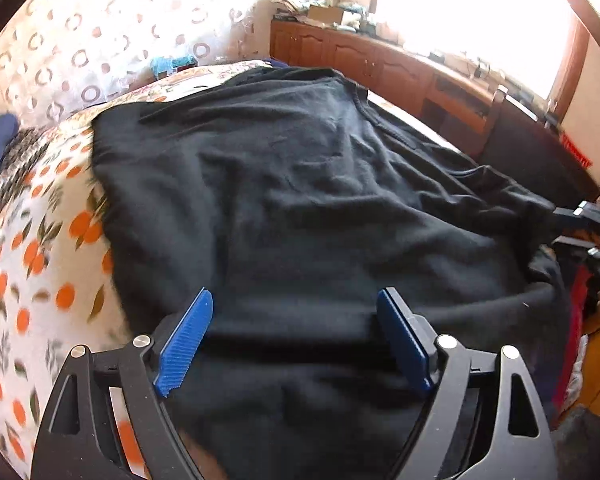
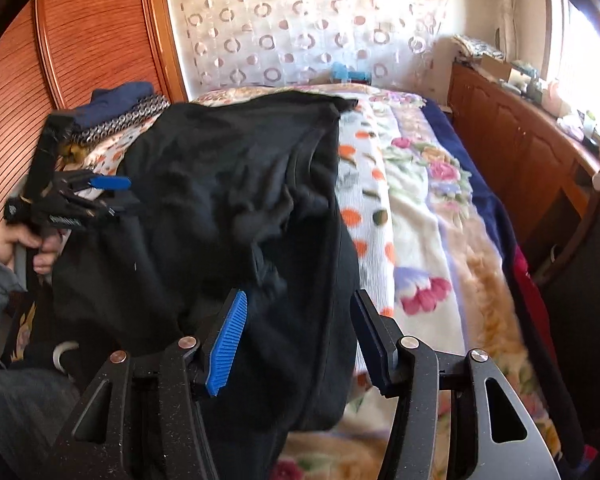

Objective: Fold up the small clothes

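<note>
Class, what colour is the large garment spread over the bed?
Black garment, clearest in the left wrist view.

Black garment (image 1: 300,200) spread over bed (image 1: 40,260), left tongs (image 1: 296,320) above its near edge.

Blue pads (image 1: 186,344) are held wide apart, cloth seen between them but not pinched. Orange-patterned sheet is exposed at left. Right tongs (image 1: 592,236) are seen at the garment's right edge.

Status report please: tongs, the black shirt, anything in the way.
Left tongs open over black shirt. Right tongs open, shirt edge between, not pinched. Shirt spread on bed, rumpled. Nothing blocking.
</note>
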Demonstrator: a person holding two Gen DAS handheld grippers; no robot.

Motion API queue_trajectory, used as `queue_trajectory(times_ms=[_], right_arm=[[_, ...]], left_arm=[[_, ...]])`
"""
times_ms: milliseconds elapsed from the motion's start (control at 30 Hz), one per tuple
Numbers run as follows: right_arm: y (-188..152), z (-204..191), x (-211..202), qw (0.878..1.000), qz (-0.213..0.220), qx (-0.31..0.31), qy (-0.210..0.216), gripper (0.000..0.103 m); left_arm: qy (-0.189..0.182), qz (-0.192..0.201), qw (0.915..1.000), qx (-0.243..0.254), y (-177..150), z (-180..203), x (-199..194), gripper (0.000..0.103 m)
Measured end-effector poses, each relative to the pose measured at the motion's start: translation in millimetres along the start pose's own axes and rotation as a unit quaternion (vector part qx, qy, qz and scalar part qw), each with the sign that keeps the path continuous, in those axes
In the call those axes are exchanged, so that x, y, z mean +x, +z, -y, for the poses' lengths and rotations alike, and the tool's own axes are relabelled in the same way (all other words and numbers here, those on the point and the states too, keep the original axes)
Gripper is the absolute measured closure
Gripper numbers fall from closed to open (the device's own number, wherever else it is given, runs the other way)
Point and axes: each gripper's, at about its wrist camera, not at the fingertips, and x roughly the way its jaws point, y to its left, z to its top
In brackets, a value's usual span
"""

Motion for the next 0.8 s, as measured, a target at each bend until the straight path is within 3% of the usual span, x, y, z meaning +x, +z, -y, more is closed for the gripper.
queue_trajectory(times_ms=[167, 500, 667, 800], right_arm=[[-9.1, 5.9, 6.5, 1.000, -0.010, 0.017, -0.007, 0.046], [-12.3, 7.7, 9.7, 0.999, -0.008, 0.036, -0.012, 0.046], [-13.1, 4.3, 11.6, 0.999, -0.013, 0.020, -0.022, 0.046], [-11.9, 4.0, 13.4, 0.999, -0.016, 0.013, -0.027, 0.046]], left_arm=[[-0.003, 0.000, 0.9991, -0.042, -29.0, -8.6, -31.6, 0.018], [-0.012, -0.009, 0.9979, -0.064, -86.7, -2.0, -74.6, 0.019], [-0.027, -0.022, 0.9980, -0.052, -98.3, 8.2, -74.3, 0.033], [-0.016, -0.021, 0.9990, -0.035, -101.2, 18.2, -73.3, 0.037]])
